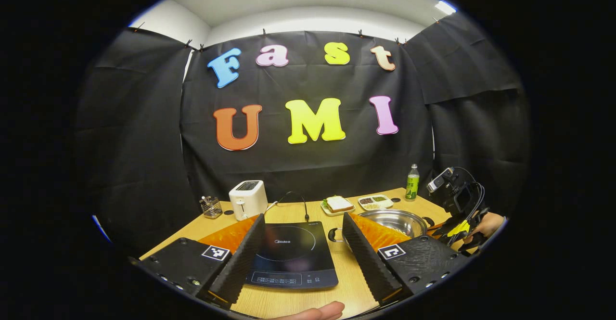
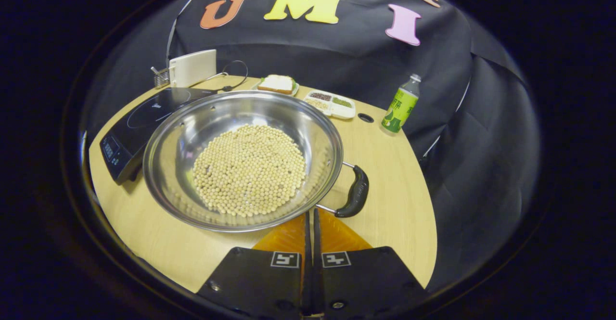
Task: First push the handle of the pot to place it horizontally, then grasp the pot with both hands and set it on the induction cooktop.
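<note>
Left gripper: its fingers are spread wide and grasp nothing; it hangs over the tabletop with the induction cooktop showing between the fingers.
Right gripper: fingers closed together with only a thin slit between them, nothing held; the tips sit just at the near rim of the pot, beside its handle. Whether they touch the rim I cannot tell. In the left gripper view this gripper shows at the right, held by a hand.
Pot: steel, wide and shallow, standing on the tabletop just right of the cooktop, its rim overlapping the cooktop's edge in the right gripper view.
Beans: a pale layer covering the bottom of the pot.
Handle: black, on two wire arms.
Back of tabletop: toaster, sandwich on a plate, divided tray, green bottle.
</note>
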The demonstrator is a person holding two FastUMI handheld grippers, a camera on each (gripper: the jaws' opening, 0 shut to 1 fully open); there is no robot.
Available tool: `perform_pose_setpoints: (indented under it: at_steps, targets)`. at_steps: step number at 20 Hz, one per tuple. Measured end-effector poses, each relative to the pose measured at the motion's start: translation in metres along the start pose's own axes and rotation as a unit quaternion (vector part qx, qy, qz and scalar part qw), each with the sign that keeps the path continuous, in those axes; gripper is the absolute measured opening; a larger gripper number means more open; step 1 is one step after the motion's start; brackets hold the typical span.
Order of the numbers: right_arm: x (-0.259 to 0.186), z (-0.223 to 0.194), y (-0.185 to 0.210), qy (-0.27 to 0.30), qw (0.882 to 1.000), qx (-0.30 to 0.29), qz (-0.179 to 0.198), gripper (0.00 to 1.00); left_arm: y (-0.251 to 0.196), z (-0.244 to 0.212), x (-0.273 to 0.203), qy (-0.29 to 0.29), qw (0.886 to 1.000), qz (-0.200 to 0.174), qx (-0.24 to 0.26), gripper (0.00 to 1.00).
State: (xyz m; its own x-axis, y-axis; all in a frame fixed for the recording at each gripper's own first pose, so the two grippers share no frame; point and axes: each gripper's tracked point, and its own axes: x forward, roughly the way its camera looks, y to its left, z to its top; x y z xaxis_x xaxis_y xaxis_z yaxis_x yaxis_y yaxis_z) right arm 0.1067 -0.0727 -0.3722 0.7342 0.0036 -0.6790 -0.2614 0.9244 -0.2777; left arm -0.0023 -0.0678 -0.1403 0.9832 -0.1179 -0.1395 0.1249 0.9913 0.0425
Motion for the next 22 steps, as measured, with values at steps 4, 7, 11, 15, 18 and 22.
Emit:
perform_pose_setpoints:
  at_steps: [4,7,11,15,18,22]
  targets:
    - [0.019,0.008,-0.008,-0.015,1.0,-0.013,0.001,0.04,-0.007,-0.016,0.023,0.024,1.0,-0.007,-0.005,0.96]
    - [0.028,0.016,-0.005,-0.025,1.0,-0.017,0.002,0.04,-0.011,-0.026,0.043,0.039,0.999,-0.009,-0.018,0.96]
    - [0.034,0.027,0.004,-0.027,0.999,-0.023,0.011,0.04,-0.016,-0.037,0.062,0.058,0.997,-0.02,-0.046,0.96]
    - [0.041,0.034,0.009,-0.032,0.999,-0.027,0.01,0.04,-0.024,-0.046,0.083,0.075,0.995,-0.036,-0.061,0.96]
    - [0.041,0.035,0.008,-0.036,0.999,-0.025,0.01,0.04,-0.03,-0.058,0.1,0.096,0.992,-0.046,-0.068,0.96]
    - [0.032,0.034,0.004,-0.046,0.999,-0.006,0.0,0.08,-0.036,-0.077,0.123,0.122,0.989,-0.05,-0.063,0.96]
